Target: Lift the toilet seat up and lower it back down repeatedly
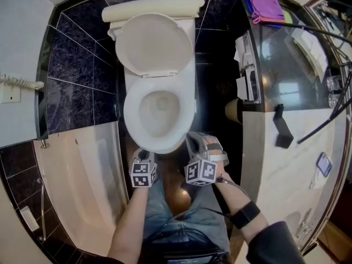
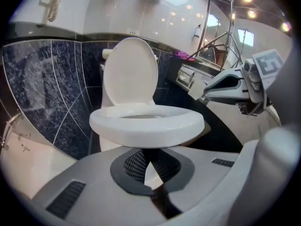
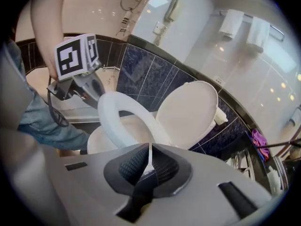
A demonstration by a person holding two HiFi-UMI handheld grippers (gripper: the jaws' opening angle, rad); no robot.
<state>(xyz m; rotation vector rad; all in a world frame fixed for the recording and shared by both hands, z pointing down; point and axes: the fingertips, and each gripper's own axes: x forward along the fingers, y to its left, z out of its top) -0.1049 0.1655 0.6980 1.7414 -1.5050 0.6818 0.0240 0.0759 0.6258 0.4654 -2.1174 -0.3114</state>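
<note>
Seat: toilet seat (image 1: 131, 114) lies low over the bowl (image 1: 160, 108), lid (image 1: 154, 43) upright behind.
Left gripper (image 2: 149, 157): jaws together, empty, just short of the front rim.
Right gripper (image 3: 149, 161): closed too, holding nothing.
Tip: slip under the front edge, lift evenly, lower gently, no slamming.

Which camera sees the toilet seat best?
The head view: it looks down on nearly the whole toilet seat ring. The left gripper view shows mostly its front edge; the right gripper view shows one slanted side.

Overhead, two low close-ups; shared toilet (image 1: 131, 111)
</note>
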